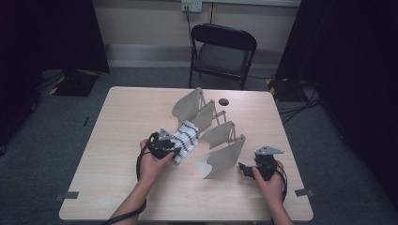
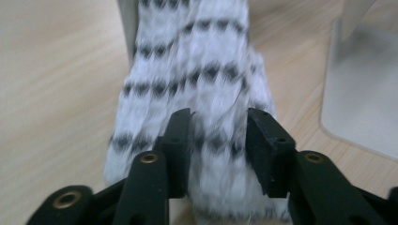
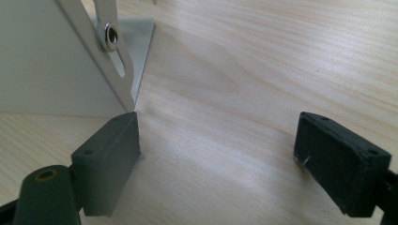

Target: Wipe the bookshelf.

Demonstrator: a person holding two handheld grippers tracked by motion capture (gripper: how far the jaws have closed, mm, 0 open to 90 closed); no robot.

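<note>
The striped cloth (image 1: 187, 139), white with dark bands, lies on the tabletop (image 1: 126, 122) with its far end running up into the grey folding rack (image 1: 213, 136) and its near end at the left claw (image 1: 174, 151). In the left gripper view the left claw's jaws stand partly spread, one on each side of the cloth's near end, with the fabric between them but not pinched. The right claw (image 1: 244, 168) rests near the rack's front panel, jaws spread wide over bare tabletop, holding nothing.
</note>
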